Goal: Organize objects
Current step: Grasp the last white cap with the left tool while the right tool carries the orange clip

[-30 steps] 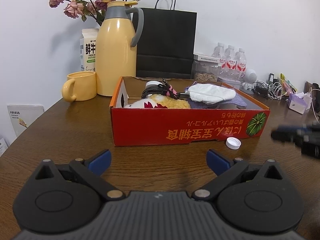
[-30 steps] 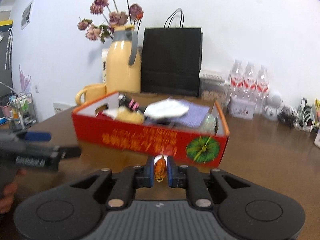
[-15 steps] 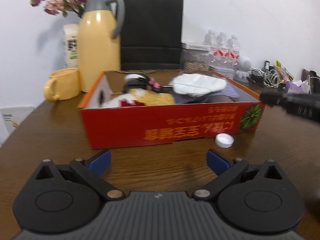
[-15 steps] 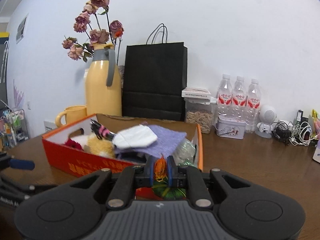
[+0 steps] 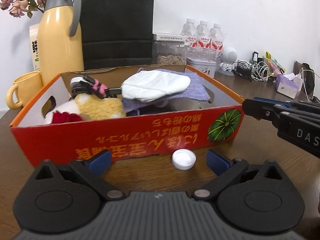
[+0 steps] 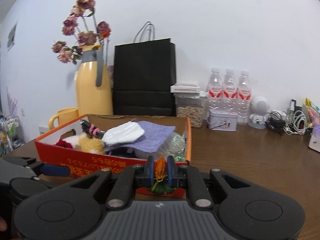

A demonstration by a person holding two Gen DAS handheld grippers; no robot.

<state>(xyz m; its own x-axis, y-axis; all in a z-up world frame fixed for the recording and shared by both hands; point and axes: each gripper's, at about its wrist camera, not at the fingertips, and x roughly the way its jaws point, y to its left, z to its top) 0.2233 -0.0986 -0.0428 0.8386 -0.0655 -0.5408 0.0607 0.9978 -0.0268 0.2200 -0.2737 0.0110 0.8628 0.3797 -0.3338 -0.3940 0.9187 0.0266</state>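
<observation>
The right gripper [image 6: 160, 169] was clamped on a small orange object [image 6: 160, 167] at the near right corner of the red cardboard box [image 5: 128, 136]. The left gripper [image 5: 158, 160] was spread wide and empty, a white bottle cap [image 5: 183, 158] lying between its fingertips on the wooden table [image 6: 250, 160], just before the box's front wall.
</observation>
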